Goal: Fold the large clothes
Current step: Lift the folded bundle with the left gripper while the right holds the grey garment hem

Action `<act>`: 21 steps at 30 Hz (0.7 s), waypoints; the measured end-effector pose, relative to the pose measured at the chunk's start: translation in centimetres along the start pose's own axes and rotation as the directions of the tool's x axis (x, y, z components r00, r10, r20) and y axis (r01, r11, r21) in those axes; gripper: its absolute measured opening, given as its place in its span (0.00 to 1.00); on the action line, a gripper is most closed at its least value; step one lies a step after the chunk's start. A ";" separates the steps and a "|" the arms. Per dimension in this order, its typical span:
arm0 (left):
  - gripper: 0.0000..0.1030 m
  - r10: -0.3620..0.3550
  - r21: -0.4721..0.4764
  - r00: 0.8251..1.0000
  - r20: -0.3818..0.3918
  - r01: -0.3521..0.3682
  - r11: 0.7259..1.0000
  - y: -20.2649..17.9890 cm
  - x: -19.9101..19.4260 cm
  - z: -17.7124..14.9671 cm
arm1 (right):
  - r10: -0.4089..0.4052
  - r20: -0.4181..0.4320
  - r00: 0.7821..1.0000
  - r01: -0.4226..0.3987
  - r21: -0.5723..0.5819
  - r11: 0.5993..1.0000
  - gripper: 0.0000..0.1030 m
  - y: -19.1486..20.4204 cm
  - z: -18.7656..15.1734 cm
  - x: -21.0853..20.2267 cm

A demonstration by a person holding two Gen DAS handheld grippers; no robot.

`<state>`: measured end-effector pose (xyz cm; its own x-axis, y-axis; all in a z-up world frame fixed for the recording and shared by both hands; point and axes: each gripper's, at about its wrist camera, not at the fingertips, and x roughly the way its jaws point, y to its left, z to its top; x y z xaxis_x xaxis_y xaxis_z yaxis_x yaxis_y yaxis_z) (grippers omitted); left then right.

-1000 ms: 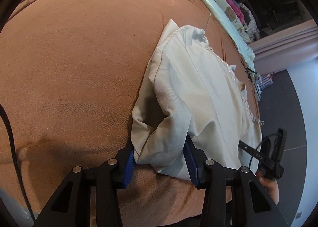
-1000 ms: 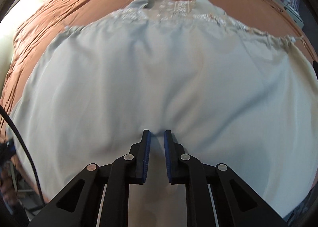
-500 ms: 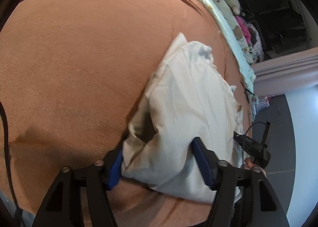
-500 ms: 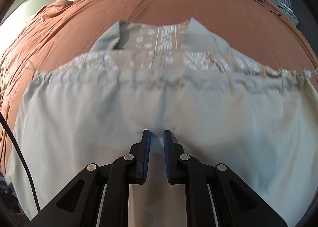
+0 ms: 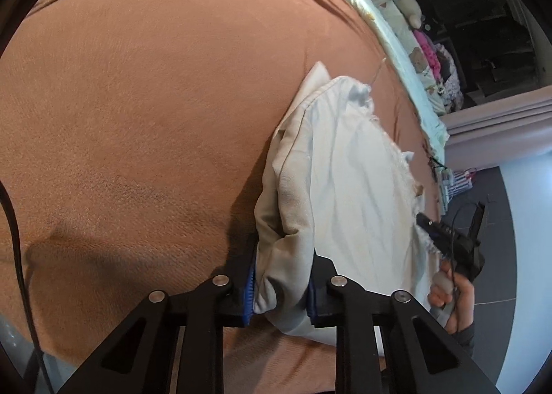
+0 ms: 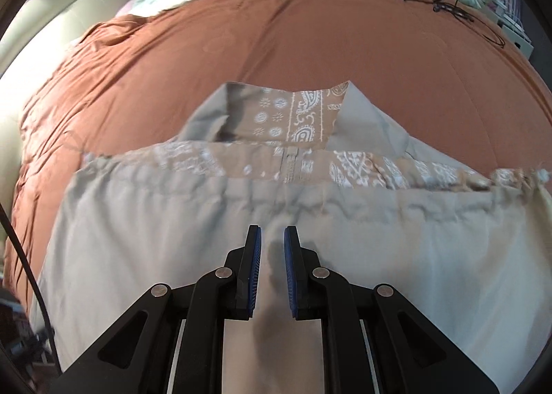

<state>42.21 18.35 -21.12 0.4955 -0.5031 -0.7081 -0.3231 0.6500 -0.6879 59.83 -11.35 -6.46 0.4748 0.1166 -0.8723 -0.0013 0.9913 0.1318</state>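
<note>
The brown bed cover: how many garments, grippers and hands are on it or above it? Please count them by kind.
Garments: 1 (cream garment)
Grippers: 2 (left gripper, whose jaws have just been closing, with a fold of the cream garment between them; right gripper)
Hands: 1 (hand, holding the right gripper)
Total: 4

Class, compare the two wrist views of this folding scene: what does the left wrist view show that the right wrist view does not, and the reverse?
Left wrist only: the left gripper, its jaws just closing, pinching a bunched edge of the garment; the right gripper in a hand; stuffed toys.

Right wrist only: the garment's paisley lining, its zip, and a black cord.

Both: the pale garment on the brown bedspread.
</note>
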 end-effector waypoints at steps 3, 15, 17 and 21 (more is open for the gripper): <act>0.20 -0.020 0.012 1.000 0.013 0.020 1.000 -1.1 -0.9 0.1 | 0.031 -0.003 1.000 -0.031 -0.008 0.999 0.09 0.1 -1.8 -1.7; 0.17 -0.164 0.119 0.986 0.031 0.159 0.980 -8.4 -3.8 0.4 | 0.165 -0.064 0.984 -0.166 -0.017 0.986 0.09 -0.5 -12.0 -7.6; 0.17 -0.188 0.150 0.982 0.030 0.181 0.972 -10.2 -4.3 0.3 | 0.181 -0.061 0.982 -0.182 -0.016 0.983 0.13 -0.8 -13.3 -8.6; 0.17 -0.226 0.191 0.974 0.023 0.217 0.957 -13.1 -4.8 0.3 | 0.227 -0.052 0.973 -0.226 0.018 0.974 0.13 -1.8 -15.5 -9.8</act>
<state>44.38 12.41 -8.67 0.5736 -0.6238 -0.5309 -0.0475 0.6218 -0.7818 41.55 -13.29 -5.38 0.4159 0.3415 -0.8429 -0.0933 0.9379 0.3340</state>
